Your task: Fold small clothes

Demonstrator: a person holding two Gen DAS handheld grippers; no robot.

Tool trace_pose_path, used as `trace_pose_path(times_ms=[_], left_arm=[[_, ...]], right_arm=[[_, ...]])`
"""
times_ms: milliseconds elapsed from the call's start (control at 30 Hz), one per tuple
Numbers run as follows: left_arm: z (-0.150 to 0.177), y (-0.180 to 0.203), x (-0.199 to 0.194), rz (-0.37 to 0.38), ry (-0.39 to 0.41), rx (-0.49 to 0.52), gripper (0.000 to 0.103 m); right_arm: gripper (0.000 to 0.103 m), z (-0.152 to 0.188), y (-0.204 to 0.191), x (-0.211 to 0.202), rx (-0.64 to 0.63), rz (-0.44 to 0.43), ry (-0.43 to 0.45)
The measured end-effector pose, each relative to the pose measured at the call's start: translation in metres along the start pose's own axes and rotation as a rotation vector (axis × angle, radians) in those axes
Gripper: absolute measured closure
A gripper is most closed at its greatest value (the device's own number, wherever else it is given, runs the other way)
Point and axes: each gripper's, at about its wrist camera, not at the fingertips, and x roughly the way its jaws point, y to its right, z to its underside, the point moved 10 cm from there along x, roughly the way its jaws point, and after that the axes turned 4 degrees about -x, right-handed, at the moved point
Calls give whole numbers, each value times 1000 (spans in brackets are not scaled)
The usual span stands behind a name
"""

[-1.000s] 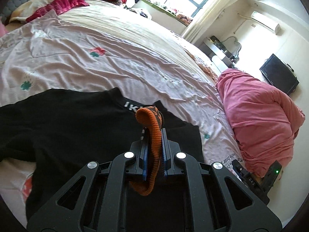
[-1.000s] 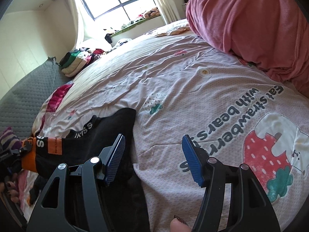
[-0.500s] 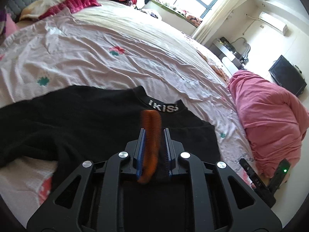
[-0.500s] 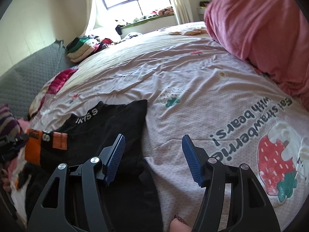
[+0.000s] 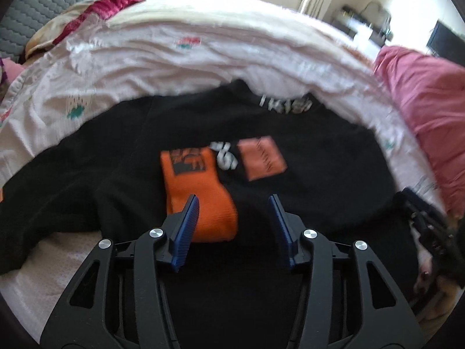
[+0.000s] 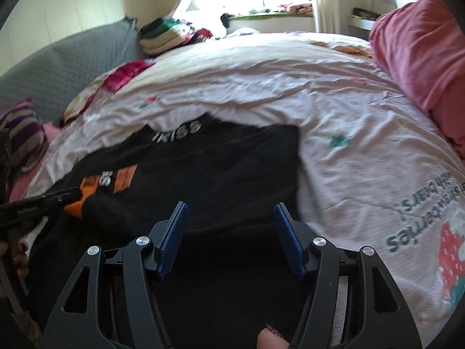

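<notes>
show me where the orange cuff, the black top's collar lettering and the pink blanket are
orange cuff (image 5: 200, 200), left wrist view, middle of the ribbed orange fabric.
collar lettering (image 5: 284, 105), left wrist view, white letters on the neckband.
pink blanket (image 6: 421, 58), right wrist view, its bunched upper side.

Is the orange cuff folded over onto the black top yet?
Yes: the orange cuff lies flat on the black top, released.

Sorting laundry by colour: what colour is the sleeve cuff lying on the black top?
Orange with a black printed block, clearest in the left wrist view: sleeve cuff on the black top.
</notes>
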Motion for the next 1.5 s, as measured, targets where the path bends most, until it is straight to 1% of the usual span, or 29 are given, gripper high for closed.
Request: trace_pose_path(times_ms=[67, 100, 133, 200, 333, 433, 533, 600, 667, 700, 767, 800, 833, 900, 933, 1000, 1233, 1367, 1400, 1500], left_arm=[[11, -7, 13, -19, -42, 3, 62], [14, -8, 15, -19, -43, 6, 62], [15, -9, 15, -17, -38, 10, 62], [15, -10, 14, -10, -27, 13, 62], [15, -11, 7, 7, -11, -7, 61], [13, -9, -1, 22, 6, -18, 55], [14, -7, -8, 32, 16, -25, 52], [14, -7, -13, 39, 25, -32, 46], [14, -7, -18, 48, 35, -38, 42], [14, -7, -20, 48, 39, -40, 38], [14, -8, -24, 48, 44, -40, 34], [14, -10, -27, 46, 49, -44, 30], [14, -13, -30, 43, 54, -49, 28], [14, -18, -36, 39, 64, -61, 24], [14, -22, -39, 36, 70, -71, 19], [14, -30, -44, 24, 83, -89, 12], [16, -61, -66, 7, 122, -165, 12], [19, -79, -79, -16, 149, -198, 12], [20, -82, -81, -19, 151, -204, 9], [23, -93, -88, -21, 159, -230, 10]], right_arm=[[43, 9, 2, 10, -3, 24, -52], [43, 16, 6, 17, 10, 33, -91], [43, 20, 8, 21, 23, 24, -106], [43, 21, 10, 22, 36, 11, -108], [43, 21, 7, 18, 22, 17, -96], [42, 19, 4, 14, 16, 10, -80], [37, 16, 0, 9, 26, -6, -63], [37, 14, -3, 6, 30, -18, -52], [31, 13, -9, 3, 31, -29, -41], [29, 11, -11, 1, 30, -34, -33], [20, 8, -16, -3, 29, -42, -11], [18, 6, -18, -6, 30, -47, 0], [13, 4, -20, -9, 30, -51, 16], [11, 1, -25, -16, 26, -57, 43], [9, -1, -26, -18, 23, -59, 53], [8, -4, -30, -22, 22, -60, 70], [6, -10, -46, -31, 6, -72, 101], [5, -11, -59, -39, -20, -76, 117], [5, -12, -64, -41, -26, -77, 120], [5, -12, -73, -45, -35, -92, 124]])
